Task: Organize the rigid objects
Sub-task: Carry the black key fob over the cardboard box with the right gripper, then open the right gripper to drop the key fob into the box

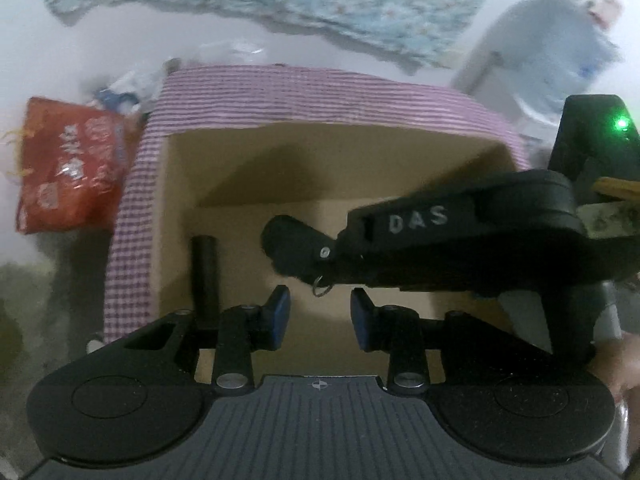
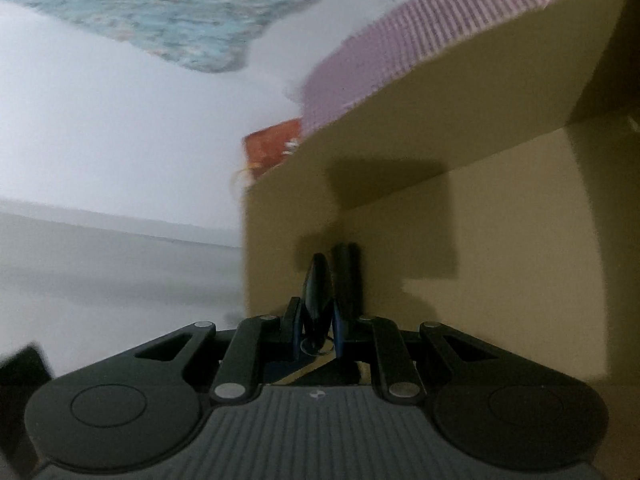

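The right claw (image 2: 316,332) is closed tight on a flat black fob-like object (image 2: 318,292), which stands on edge between its blue pads with a small metal ring (image 1: 321,290) hanging below. Seen from the left wrist, this claw reaches in from the right over the open cardboard box (image 1: 360,160), whose rim is wrapped in purple gingham. Ahead of the held object, a black cylinder (image 2: 347,280) already lies on the box floor, close to the side wall.

The left claw (image 1: 320,316) hovers over the near side of the box with its jaws partly apart and nothing between them.

The step in hand looks like placing the held object inside the box. To do it well, I would bring it low over the bare floor just beside the cylinder, not on top of it, then let go only once it is close to the bottom, so it cannot bounce or tip. The left claw should stay clear of the right one's path
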`<action>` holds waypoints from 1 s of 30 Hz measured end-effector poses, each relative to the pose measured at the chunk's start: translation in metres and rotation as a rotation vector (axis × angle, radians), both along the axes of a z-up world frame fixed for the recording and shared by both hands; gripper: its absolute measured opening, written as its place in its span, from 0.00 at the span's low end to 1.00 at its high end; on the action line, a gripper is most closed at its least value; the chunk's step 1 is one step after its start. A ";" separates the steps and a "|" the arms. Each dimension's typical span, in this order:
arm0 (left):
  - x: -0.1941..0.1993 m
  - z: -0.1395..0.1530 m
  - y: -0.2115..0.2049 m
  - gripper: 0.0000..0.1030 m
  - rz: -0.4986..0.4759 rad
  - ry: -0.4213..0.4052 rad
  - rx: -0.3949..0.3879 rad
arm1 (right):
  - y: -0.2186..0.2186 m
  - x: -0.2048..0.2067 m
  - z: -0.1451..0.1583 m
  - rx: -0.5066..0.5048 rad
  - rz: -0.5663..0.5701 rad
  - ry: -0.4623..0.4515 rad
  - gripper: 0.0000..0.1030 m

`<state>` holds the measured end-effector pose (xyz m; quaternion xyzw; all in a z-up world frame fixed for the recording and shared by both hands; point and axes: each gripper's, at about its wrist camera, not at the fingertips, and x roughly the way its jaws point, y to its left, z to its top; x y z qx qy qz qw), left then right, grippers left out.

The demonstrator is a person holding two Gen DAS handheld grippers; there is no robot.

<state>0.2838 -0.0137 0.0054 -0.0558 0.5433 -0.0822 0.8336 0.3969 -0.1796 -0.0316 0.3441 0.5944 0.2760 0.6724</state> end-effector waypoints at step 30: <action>-0.129 0.087 0.025 0.67 -0.023 -0.264 -0.156 | -0.106 -0.106 0.077 0.227 -0.111 -0.180 0.22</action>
